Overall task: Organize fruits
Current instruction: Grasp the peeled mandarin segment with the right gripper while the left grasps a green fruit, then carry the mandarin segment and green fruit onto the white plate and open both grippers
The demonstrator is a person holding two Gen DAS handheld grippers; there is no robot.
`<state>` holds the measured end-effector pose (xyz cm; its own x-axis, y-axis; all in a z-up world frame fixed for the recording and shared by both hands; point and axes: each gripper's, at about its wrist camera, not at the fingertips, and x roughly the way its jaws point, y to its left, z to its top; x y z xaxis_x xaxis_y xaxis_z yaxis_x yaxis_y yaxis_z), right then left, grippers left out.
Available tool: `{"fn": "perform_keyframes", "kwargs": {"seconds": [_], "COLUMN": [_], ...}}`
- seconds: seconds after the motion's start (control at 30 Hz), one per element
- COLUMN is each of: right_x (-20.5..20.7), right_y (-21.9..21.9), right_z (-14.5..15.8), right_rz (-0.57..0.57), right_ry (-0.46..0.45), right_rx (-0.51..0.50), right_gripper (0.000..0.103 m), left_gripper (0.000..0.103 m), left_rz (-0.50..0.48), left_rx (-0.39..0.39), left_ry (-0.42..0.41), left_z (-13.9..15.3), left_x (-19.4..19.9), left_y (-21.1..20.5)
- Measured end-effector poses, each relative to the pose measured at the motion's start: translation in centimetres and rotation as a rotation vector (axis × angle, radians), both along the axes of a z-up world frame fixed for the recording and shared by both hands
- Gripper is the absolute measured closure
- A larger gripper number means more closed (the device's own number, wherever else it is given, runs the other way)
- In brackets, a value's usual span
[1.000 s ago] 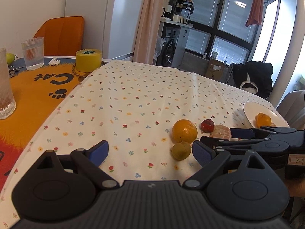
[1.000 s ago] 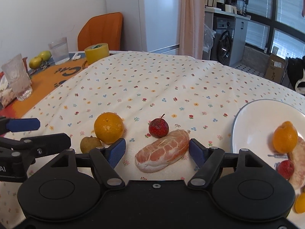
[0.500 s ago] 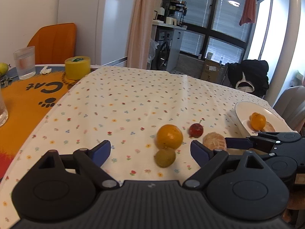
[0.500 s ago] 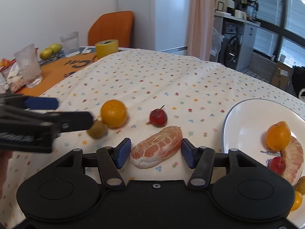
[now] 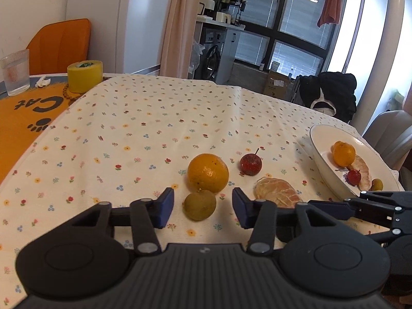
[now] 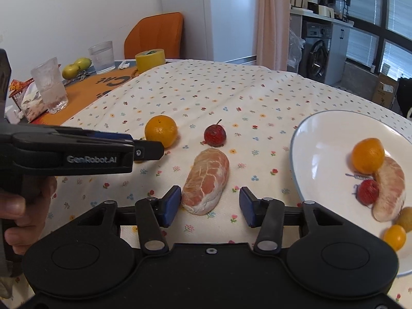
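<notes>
While both jaws are gaping wide, we are straddling the green fruit [image 5: 200,206] with our left gripper [image 5: 203,207] and the pomelo piece [image 6: 206,183] with our right gripper [image 6: 209,204]. If we are squeezing off-centre, the fruit is rolling into the orange [image 5: 208,172].

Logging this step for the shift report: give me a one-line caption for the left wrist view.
Open left gripper flanks a small green fruit beside an orange on the floral tablecloth.

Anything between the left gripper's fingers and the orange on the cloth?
Yes: in the left wrist view a small greenish-brown fruit sits between the open left gripper and the orange.
</notes>
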<state>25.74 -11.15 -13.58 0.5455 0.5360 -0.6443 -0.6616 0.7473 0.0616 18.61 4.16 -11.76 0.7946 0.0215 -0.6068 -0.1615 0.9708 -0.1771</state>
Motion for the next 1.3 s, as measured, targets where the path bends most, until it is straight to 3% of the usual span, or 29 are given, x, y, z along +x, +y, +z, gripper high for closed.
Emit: {"fn": "perform_keyframes", "kwargs": {"seconds": [0.07,0.6,0.73,0.97,1.3], "right_x": [0.1,0.6,0.4,0.0,-1.4], "right_y": [0.0,2.8,3.1,2.2,0.6], "right_z": [0.0,-0.4,-0.4,0.2,2.0], "right_rz": [-0.004,0.0,-0.024,-0.031,-0.044], "right_ry": [0.006,-0.042,-0.064,-0.056,-0.086], "right_rx": [0.011,-0.011,-0.039,-0.013,0.023], "right_gripper": [0.056,0.053,0.066,0.077,0.08], "left_gripper": [0.078,0.078,0.078,0.078,0.078], "left_rz": [-0.002,0.062,0.067,0.057,0.026], "left_rx": [-0.001,0.002,0.004,0.0,0.004], "left_ry": [0.01,-0.017,-0.026,-0.044,-0.077], "left_z": [-0.2,1.2,1.5,2.2,3.3], "left_x": [0.1,-3.1,-3.5,-4.2,-5.1], "left_y": [0.0,2.5,2.7,2.1,0.9]}}
